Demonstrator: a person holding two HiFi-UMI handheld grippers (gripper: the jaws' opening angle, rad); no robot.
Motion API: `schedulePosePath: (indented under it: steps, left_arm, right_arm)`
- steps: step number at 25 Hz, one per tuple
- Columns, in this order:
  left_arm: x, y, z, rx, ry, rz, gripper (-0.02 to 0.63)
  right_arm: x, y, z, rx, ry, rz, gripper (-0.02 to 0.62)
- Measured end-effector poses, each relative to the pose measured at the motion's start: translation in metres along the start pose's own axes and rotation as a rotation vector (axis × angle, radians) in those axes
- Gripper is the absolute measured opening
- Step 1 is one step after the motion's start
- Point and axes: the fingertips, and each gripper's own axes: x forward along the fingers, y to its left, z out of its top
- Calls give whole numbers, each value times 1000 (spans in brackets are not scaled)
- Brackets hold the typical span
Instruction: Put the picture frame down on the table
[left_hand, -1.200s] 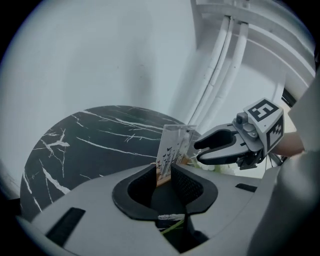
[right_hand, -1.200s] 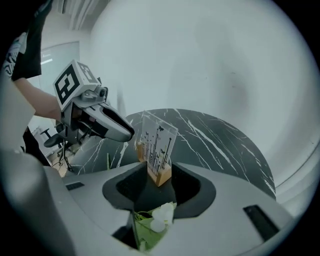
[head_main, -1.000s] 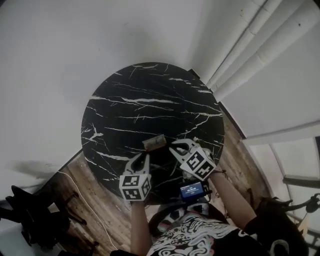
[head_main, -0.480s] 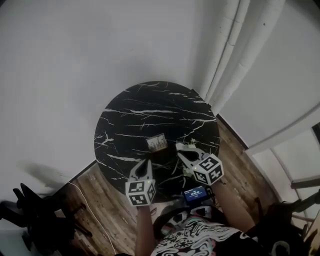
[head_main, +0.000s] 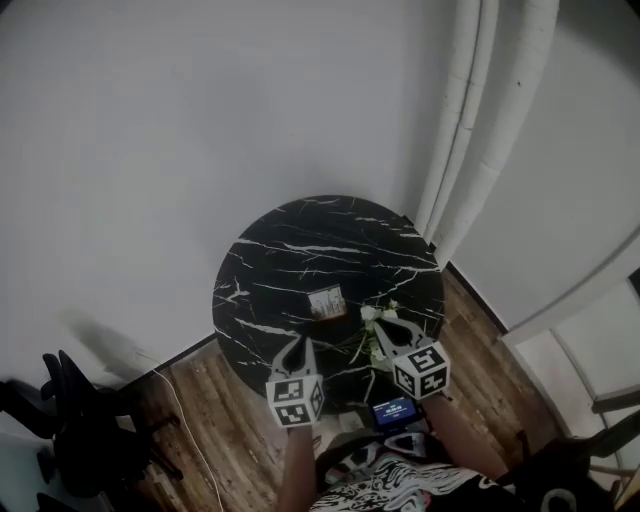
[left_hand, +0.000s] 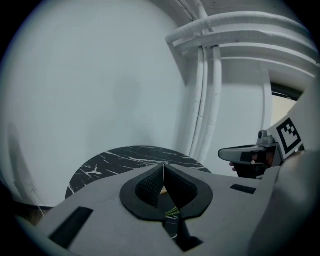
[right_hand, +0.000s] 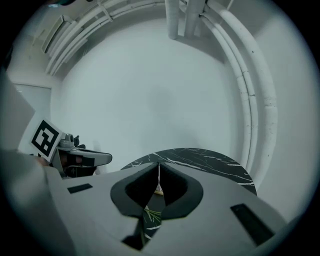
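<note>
On my head camera the picture frame (head_main: 325, 301) sits on the round black marble worktop (head_main: 290, 250), a little toward my side of its middle. It looks to be lying flat, though it is too small for me to be sure. Just to its right lies a sprig of white flowers (head_main: 372, 316) with green stems. Both claws hang over the near edge of the worktop, clear of the frame. My left claw (head_main: 299, 345) has its pads pressed together with nothing between them. My right claw (head_main: 391, 326) is the same, tips meeting and empty. White pipes (head_main: 470, 130) run up the wall behind the worktop, and wooden floor (head_main: 200, 400) shows beside it.
</note>
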Motion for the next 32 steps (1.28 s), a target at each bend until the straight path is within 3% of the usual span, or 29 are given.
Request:
schedulePosePath:
  steps: [7, 13, 25, 32]
  left_arm:
    - [-35, -21, -5, 5, -29, 81, 16]
    - [-67, -40, -7, 11, -82, 114, 16]
    - [-100, -77, -14, 19, -128, 71, 15]
    - [-107, -77, -21, 9, -104, 87, 15]
  right_arm:
    - [-38, 6, 1, -31, -23, 60, 20]
    - [-70, 12, -4, -34, -49, 57, 18]
    - [-115, 27, -18, -77, -54, 56, 17]
    - [-122, 31, -21, -73, -58, 71, 17]
